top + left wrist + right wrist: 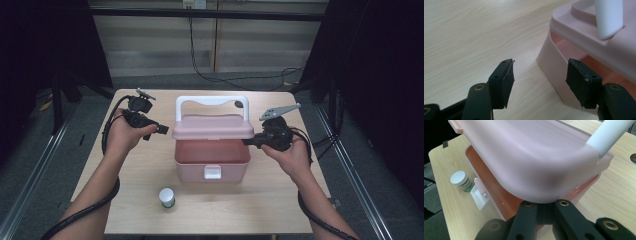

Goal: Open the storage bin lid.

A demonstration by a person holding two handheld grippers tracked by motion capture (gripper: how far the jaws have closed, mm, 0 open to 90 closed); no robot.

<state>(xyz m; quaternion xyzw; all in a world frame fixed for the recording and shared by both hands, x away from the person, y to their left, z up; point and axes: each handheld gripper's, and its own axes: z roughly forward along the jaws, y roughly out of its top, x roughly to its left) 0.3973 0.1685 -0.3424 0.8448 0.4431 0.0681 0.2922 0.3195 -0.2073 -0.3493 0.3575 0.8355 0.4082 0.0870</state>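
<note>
A pink box sits near the middle of the worktop, its white front latch facing the near edge. Its pink lid is lifted off the front rim and hangs tilted above the open body, with a white handle standing up behind it.

The right gripper comes in from the right edge side; its jaws are closed together on the lid's right end, and in the right gripper view the lid's rounded corner sits right at the jaw tips.

The left gripper hovers just beside the box's left side, nearer the far left corner of the worktop. Its jaws stand apart with nothing between them; in the left gripper view one pad lies close to the box wall, though whether it touches cannot be told.

A small white-capped bottle stands upright near the near edge, in front of the box and apart from it.
</note>
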